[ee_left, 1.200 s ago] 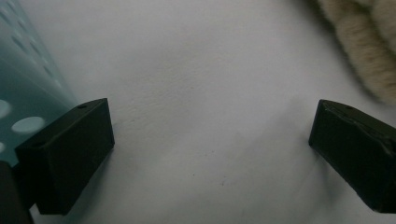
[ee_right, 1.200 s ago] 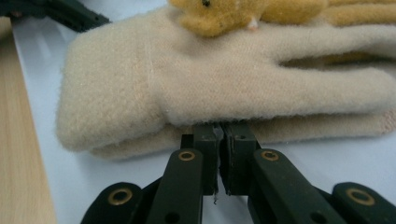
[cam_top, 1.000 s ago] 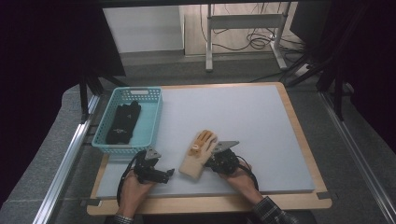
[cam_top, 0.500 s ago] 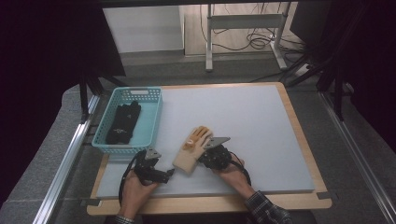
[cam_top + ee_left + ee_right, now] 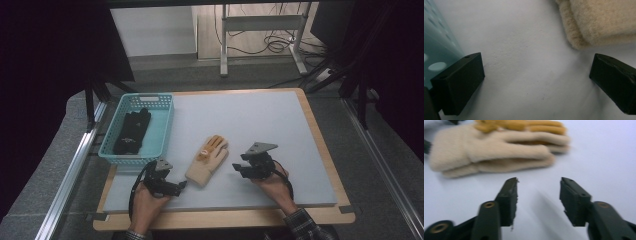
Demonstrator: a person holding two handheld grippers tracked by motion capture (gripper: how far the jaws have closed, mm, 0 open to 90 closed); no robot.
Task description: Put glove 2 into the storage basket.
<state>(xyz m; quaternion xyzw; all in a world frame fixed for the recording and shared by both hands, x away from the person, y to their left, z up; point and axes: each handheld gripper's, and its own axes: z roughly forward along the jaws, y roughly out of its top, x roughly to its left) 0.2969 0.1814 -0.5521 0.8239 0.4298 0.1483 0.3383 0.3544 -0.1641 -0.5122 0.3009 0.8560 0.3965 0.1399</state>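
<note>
Right gripper (image 5: 242, 167) sits just right of the glove (image 5: 208, 160), its jaws having just been opening with nothing between them; the right gripper view shows them apart over bare table, the glove's cream cuff ahead of them. Left gripper (image 5: 179, 185), near the glove's cuff end, stands wide open and empty, one jaw beside the basket wall in its own view. Judging by the layout, the sorting looks about half done: black gloves (image 5: 131, 132) already lie inside the teal basket (image 5: 166, 125), left of the glove, while the tan-and-cream glove rests flat outside it, released and waiting to be picked up and carried over. Beneath the glove spreads a pale grey mat on a wood-edged table (image 5: 320, 145). Beyond the table, well behind the glove, a white metal stand (image 5: 260, 30) and loose cables (image 5: 272, 45) occupy a dim room.
</note>
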